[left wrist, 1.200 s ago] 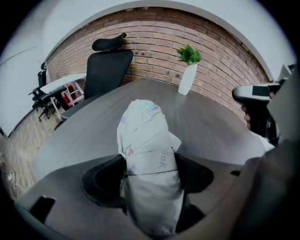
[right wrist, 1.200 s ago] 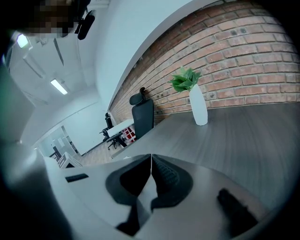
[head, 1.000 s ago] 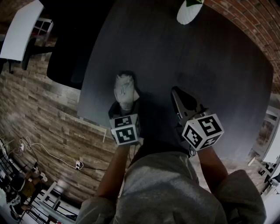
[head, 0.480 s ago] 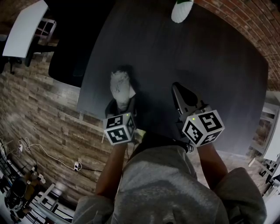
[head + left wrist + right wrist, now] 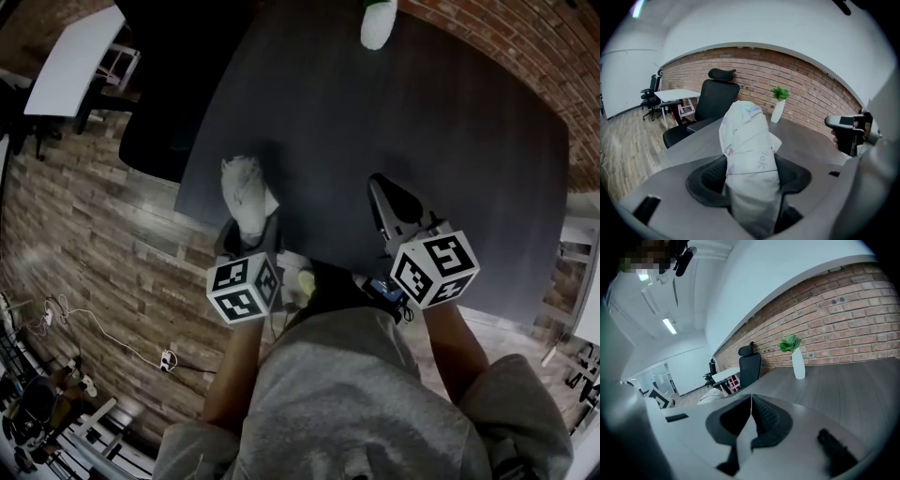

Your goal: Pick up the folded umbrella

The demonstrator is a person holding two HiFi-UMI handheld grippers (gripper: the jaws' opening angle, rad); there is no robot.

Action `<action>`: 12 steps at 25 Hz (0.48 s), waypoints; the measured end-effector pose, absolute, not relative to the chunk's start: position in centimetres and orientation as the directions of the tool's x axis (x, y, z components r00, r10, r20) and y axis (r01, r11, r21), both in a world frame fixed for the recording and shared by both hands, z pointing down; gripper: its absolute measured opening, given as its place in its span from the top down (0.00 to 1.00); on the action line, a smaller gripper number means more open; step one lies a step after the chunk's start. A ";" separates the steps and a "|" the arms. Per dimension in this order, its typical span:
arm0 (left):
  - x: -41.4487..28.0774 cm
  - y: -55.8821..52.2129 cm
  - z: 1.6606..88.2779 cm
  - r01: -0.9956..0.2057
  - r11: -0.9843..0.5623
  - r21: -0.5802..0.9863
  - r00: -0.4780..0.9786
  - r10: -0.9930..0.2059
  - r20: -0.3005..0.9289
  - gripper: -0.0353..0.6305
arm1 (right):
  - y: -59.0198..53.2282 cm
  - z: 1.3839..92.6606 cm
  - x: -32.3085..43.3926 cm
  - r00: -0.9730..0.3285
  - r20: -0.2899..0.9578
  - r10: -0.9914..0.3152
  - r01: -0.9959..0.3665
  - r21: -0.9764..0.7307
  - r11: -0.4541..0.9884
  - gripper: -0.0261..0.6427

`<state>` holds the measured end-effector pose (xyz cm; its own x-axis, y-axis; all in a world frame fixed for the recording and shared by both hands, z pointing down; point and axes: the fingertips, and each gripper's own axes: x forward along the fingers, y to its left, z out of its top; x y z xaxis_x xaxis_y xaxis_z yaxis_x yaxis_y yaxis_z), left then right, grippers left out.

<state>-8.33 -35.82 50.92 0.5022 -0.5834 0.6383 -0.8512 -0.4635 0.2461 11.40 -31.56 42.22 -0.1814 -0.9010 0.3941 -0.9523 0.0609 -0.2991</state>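
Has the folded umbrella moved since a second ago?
Yes: clamped in the left gripper, the folded umbrella has come back toward the table's near edge, away from the vase.

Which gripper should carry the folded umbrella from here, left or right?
Left. The left gripper is clamped on the folded umbrella, with its jaws pressing on both sides. The right gripper is shut with nothing between its jaws, off to the side over the table.

We cannot see the lower end of the folded umbrella (image 5: 745, 136), hidden inside the left hand-held gripper (image 5: 750, 172). The head view's top edge crops the white vase (image 5: 378, 25).
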 end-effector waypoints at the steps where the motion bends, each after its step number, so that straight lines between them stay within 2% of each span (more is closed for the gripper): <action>1: -8.8 -35.3 50.4 -0.851 -0.460 0.253 0.506 -0.589 0.630 0.50 | -31.1 41.9 11.1 -0.181 0.388 -0.904 -0.953 -0.296 0.063 0.92; 12: -12.9 -29.9 45.1 -0.843 -0.467 0.268 0.532 -0.648 0.545 0.50 | -25.9 38.6 7.8 -0.179 0.326 -0.928 -0.964 -0.246 0.099 0.92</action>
<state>-12.92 -29.93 45.10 0.5320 -0.6481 0.5449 -0.8429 -0.4667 0.2679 7.85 -25.94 38.64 -0.1788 -0.9284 0.3258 -0.9642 0.0994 -0.2458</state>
